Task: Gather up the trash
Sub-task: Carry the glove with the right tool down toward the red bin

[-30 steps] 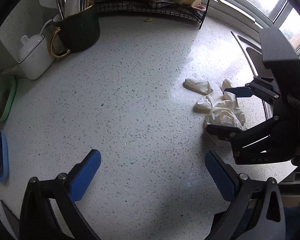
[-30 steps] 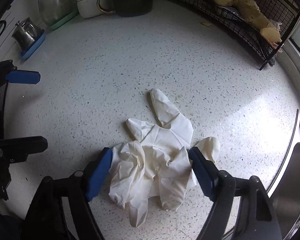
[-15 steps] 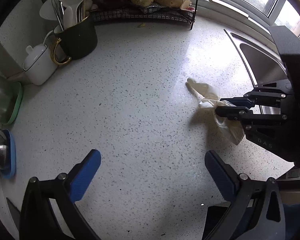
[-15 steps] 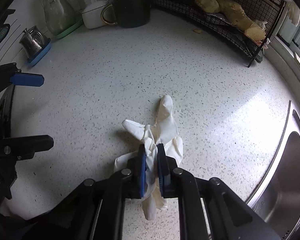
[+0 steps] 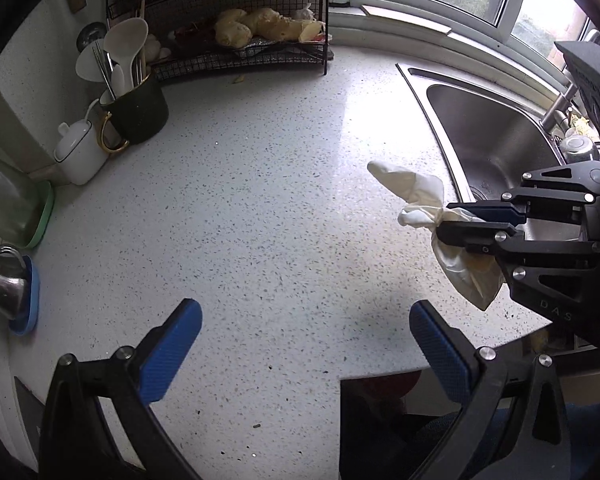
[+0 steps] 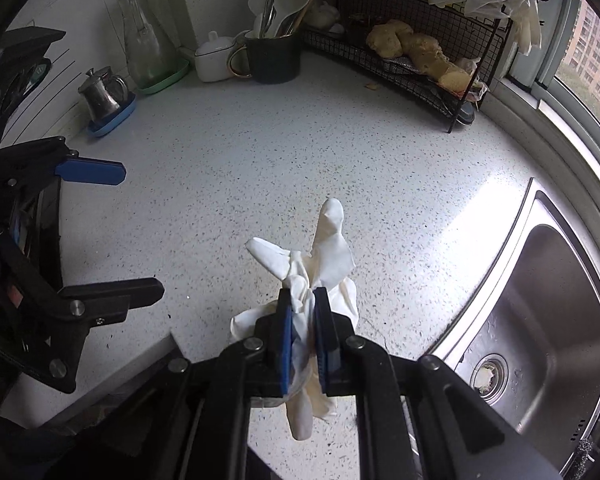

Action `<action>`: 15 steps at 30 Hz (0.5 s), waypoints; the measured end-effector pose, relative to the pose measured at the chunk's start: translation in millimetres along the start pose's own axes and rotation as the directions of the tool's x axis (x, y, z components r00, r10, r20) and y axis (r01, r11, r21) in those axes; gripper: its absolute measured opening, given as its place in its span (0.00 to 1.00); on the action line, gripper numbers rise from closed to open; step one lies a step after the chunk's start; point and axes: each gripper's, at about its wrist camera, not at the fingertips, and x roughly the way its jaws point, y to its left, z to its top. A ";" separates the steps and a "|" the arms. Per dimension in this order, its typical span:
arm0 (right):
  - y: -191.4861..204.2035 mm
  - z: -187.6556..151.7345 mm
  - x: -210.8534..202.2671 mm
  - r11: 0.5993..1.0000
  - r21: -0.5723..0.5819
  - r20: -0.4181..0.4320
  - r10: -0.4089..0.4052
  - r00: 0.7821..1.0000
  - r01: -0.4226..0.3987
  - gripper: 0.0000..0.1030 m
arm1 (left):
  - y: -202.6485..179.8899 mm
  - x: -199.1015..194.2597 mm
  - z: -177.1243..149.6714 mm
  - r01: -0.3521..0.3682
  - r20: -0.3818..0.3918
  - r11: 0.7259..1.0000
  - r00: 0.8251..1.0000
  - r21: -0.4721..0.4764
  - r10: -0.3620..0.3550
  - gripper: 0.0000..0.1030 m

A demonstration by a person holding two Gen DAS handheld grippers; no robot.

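A crumpled white disposable glove (image 6: 324, 256) hangs in the air above the speckled worktop (image 6: 260, 168), pinched between the blue pads of my right gripper (image 6: 303, 300), which is shut on it. The left wrist view shows the same glove (image 5: 416, 196) held by the right gripper (image 5: 446, 218) beside the sink. My left gripper (image 5: 300, 348) is open with nothing between its fingers, held over the worktop's front edge; it also shows at the left of the right wrist view (image 6: 136, 232).
A steel sink (image 6: 540, 300) lies to the right. At the back stand a black wire rack (image 6: 420, 52) with ginger, a dark utensil mug (image 6: 274, 58), a white pot (image 6: 214, 60), a glass carafe (image 6: 142, 40) and a small steel jug (image 6: 102, 94).
The right gripper closed on the glove and lifted it off the worktop. Both grippers rose and pulled back toward the front edge, so more of the sink and rack shows.
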 end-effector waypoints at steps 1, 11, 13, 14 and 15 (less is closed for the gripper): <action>2.8 -7.3 -6.1 1.000 0.000 0.006 -0.002 1.000 0.002 0.09 | -6.9 -4.3 -4.1 -0.009 0.006 1.000 1.000 0.004 0.009 1.00; 7.8 -69.6 -38.9 1.000 -0.019 0.048 0.003 0.999 -0.002 0.09 | -72.1 -41.8 -61.1 -0.016 0.049 1.000 0.999 0.005 0.016 1.00; 9.2 -82.2 -45.1 1.000 -0.023 0.055 0.006 0.998 -0.005 0.09 | -85.1 -47.0 -71.9 -0.024 0.052 1.000 0.998 0.000 0.024 1.00; 9.6 -88.0 -48.4 1.000 -0.024 0.057 0.008 0.998 -0.006 0.09 | -92.6 -50.6 -78.1 -0.025 0.052 1.000 0.998 -0.003 0.025 1.00; 10.1 -94.6 -52.1 1.000 -0.025 0.058 0.011 0.998 -0.009 0.09 | -99.8 -54.2 -84.5 -0.027 0.054 1.000 0.998 -0.004 0.027 1.00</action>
